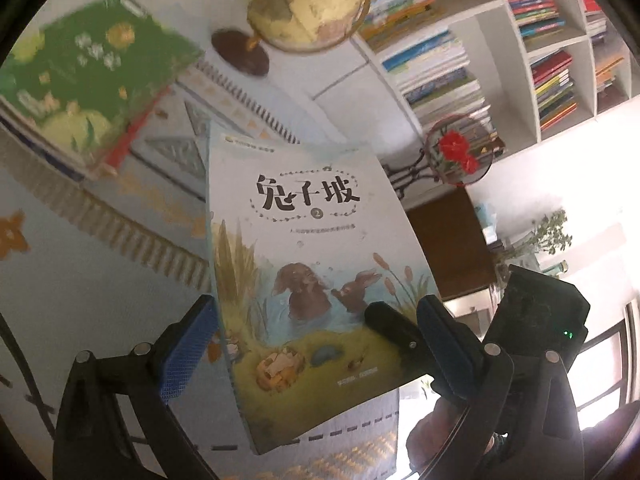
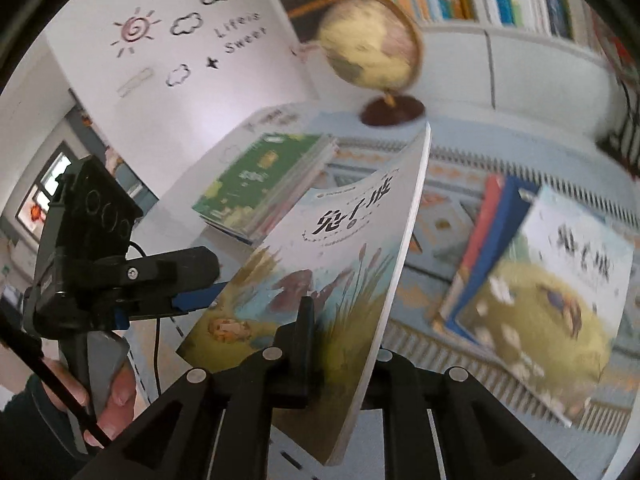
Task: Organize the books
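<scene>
A pale picture book (image 1: 312,240) with two rabbits on its cover hangs in the air above the table. My right gripper (image 2: 344,332) is shut on its lower fore edge; one black finger (image 2: 304,320) lies on the cover and the other is hidden behind the pages. That finger (image 1: 390,326) also shows in the left wrist view. My left gripper (image 1: 320,304) stands wide, its blue pads (image 1: 188,352) on either side of the book's lower part. I cannot tell whether they touch the edges. From the right wrist view, the left gripper (image 2: 192,280) reaches the same book (image 2: 352,240) from the left.
A stack with a green book (image 1: 92,80) on top lies at the back left of the patterned tablecloth (image 1: 100,260). Another stack (image 2: 552,300) lies to the right. A globe (image 1: 308,4) stands behind, by full white bookshelves (image 1: 520,40) and a red flower ornament (image 1: 460,148).
</scene>
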Motion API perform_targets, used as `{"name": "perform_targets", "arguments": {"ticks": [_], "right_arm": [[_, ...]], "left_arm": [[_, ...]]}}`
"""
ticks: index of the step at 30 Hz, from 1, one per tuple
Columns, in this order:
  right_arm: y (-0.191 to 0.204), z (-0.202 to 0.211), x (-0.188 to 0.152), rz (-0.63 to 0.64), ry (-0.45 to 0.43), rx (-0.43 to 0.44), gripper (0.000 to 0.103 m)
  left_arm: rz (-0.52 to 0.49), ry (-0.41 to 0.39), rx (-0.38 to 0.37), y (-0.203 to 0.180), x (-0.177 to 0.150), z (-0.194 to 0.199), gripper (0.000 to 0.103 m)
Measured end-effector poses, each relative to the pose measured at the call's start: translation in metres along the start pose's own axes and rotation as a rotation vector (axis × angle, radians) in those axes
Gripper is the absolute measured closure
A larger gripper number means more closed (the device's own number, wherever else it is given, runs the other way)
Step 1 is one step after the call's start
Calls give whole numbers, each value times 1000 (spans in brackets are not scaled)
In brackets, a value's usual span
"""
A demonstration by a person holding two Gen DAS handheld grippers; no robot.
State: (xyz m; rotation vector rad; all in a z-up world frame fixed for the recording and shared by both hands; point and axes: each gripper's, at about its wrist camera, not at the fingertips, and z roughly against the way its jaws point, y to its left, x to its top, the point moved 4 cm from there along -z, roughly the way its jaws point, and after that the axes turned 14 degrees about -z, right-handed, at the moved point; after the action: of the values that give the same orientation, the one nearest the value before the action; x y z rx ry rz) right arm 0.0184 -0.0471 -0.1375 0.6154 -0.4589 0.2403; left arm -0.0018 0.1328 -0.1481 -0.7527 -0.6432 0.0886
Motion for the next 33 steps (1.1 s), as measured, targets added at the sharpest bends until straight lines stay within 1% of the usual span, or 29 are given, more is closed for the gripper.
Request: {"name": "perform_targets", "arguments": {"ticks": [2,4,7,9,11,13,17,22,26,27,28,29,30,31,32,33], "right_arm": [[20,0,11,39,-30,9,91],[42,-8,25,65,-55,29,91],[80,-34,48,75,-90,53,91],[97,-49,58,62,-105,60,91],[113,-75,66,36,-113,50,91],[127,-103,74,23,-112,45,90],[147,-148,91,-10,-127,37,90],[154,-190,107,-62,-109,18,90],[154,-213,106,-76,-96,-24,89],[153,-216,104,-85,-84,-25,86],[151,-221,103,-96,-60,-26,80],[149,-230,99,-106,-13,-37,77],[146,-235,97,-112,17,-43,71],[142,-245,93,-126,79,-51,66],[142,-247,91,-123,86,-46,65],[142,-244,90,-101,78,-53,55]], "left_arm": [[-2,-32,8,4,13,16,5],[-4,-71,23,15,31,36,5],[-9,-125,47,40,62,63,5],[-19,-138,74,57,81,74,5],[-42,-140,103,76,101,81,5],[-43,-137,121,99,121,83,5],[-22,-155,119,142,151,84,5],[19,-136,118,178,170,70,5],[66,-121,124,203,171,59,5],[74,-117,133,206,171,57,5],[89,-107,141,210,168,55,5],[99,-98,146,212,165,53,5],[101,-90,166,214,162,52,5],[102,-80,196,216,161,52,5],[100,-70,228,217,158,52,5],[101,-69,253,217,155,55,5]]}}
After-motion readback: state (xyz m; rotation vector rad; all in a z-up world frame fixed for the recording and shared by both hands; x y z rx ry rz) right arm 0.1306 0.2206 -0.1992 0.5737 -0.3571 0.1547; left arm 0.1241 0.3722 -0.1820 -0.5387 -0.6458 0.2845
